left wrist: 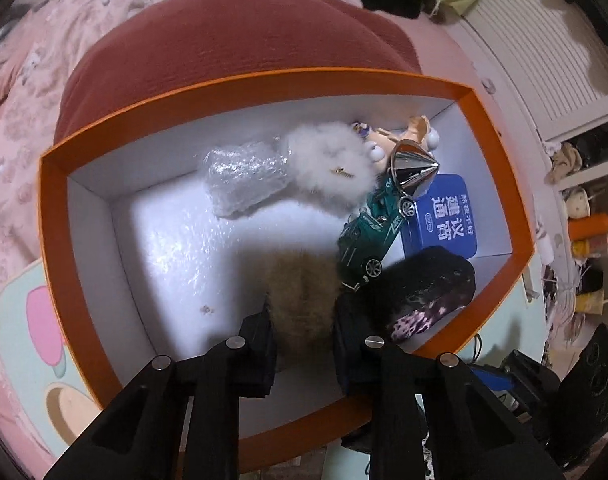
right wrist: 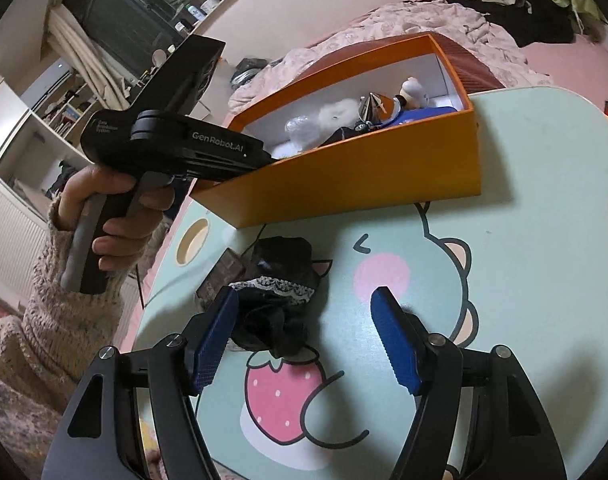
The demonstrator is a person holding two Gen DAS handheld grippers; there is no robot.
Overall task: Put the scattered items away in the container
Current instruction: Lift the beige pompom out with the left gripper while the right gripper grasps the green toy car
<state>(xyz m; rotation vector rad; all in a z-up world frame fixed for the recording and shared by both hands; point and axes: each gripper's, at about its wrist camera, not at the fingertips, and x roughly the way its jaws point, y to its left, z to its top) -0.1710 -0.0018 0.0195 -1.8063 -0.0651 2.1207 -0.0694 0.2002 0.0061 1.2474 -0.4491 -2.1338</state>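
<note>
Left wrist view: left claw [left wrist: 301, 334] pressed closed on a tan fluffy ball [left wrist: 299, 296] over the white floor of the orange box [left wrist: 51, 200], beside a green toy car [left wrist: 364, 240], white pompom [left wrist: 328, 168], blue tin [left wrist: 444, 212] and bubble-wrapped bundle [left wrist: 243, 180]. Right wrist view: right claw [right wrist: 304, 340] spread open, gripping nothing, black lacy cloth [right wrist: 279, 292] on the mint surface [right wrist: 524, 260] by its left finger, box just beyond.

The orange box [left wrist: 55, 208] looks like matt cardboard with a glossy white floor. Inside lie a fluffy white pompom [left wrist: 328, 168], a shiny metal cone [left wrist: 414, 170] and crinkled clear plastic wrap [left wrist: 243, 180]. The bench [right wrist: 524, 280] is smooth, printed.
</note>
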